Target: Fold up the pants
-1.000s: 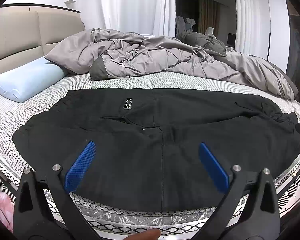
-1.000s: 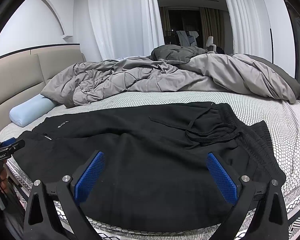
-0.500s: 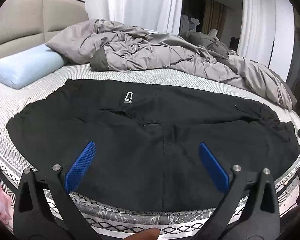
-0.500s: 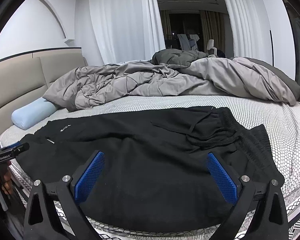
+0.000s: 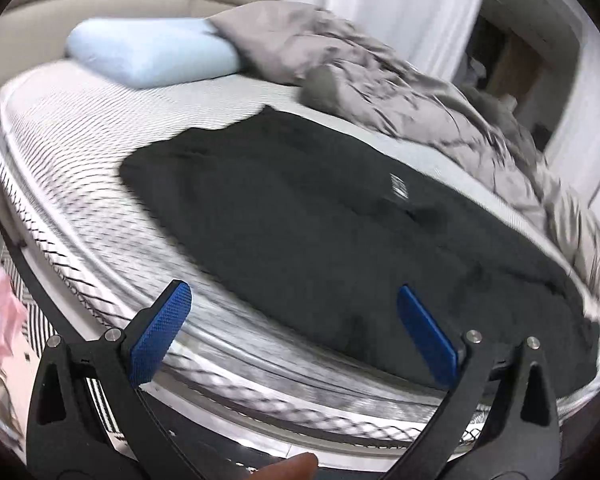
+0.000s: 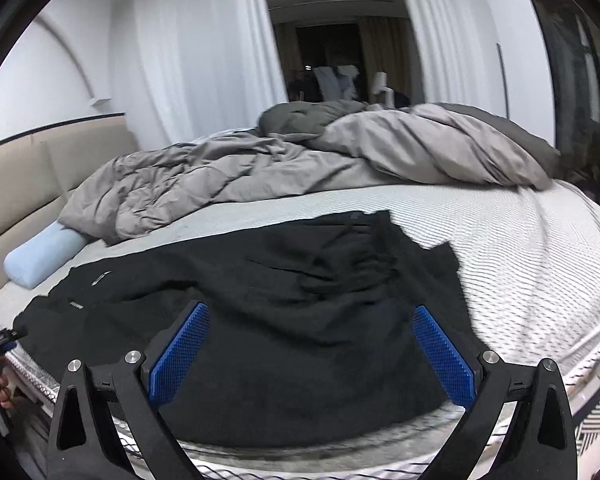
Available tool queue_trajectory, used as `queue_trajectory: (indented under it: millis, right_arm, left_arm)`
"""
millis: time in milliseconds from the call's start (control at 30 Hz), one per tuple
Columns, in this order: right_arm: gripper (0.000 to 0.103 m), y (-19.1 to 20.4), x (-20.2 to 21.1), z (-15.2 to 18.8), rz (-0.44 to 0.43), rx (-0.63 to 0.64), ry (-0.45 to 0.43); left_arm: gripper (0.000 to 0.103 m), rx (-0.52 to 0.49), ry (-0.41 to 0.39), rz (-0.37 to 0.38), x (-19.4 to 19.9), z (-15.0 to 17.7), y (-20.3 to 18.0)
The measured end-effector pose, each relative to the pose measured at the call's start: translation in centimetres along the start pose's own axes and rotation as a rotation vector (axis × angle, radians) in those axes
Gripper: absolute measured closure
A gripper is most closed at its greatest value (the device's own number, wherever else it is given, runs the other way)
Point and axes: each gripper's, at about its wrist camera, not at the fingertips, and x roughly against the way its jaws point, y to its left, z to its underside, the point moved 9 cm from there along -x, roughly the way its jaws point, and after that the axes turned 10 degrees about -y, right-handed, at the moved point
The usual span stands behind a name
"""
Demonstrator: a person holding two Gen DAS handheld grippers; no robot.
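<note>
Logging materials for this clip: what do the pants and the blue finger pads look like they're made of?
The pants: soft matte black knit, probably fleece or jersey; they lie limp in loose wrinkles without shine. The blue pads on the right gripper's fingers: apparently moulded rubber or plastic, with a fine raised grid texture.

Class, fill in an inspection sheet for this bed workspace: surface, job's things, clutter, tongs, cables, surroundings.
Surface: mattress with a patterned white cover.
Job's things: black pants spread flat and unfolded along the near edge, waistband on the right.
Clutter: crumpled grey duvet behind the pants; light blue pillow by the headboard.
Tongs: left tongs open, empty, over the bed edge; right tongs open, empty, above the pants.
Cables: nothing seen.
Surroundings: beige headboard, white curtains, dark doorway beyond.
</note>
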Motion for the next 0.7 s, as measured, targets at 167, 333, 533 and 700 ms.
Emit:
queue_trajectory:
  millis: [167, 333, 533, 700]
  right_arm:
    - [0.000, -3.0, -0.3, 0.6, 0.024, -0.049, 0.057]
    - [0.000, -4.9, -0.7, 1.8, 0.001, -0.149, 0.095]
    - [0.000, -5.3, -1.0, 2.9, -0.030, -0.205, 0.131]
    - [0.001, -6.0, 0.1, 5.0, -0.059, -0.302, 0.170]
  left_arm:
    - [0.024, 0.135, 0.088, 0.068, -2.1, -1.3, 4.5]
    - [0.029, 0.151, 0.125, 0.095, -4.9, -2.0, 5.1]
    - [0.081, 0.198, 0.086, 0.015, -8.5, -5.0, 5.9]
    - [0.099, 0.252, 0.031, 0.030, -7.9, -7.1, 7.3]
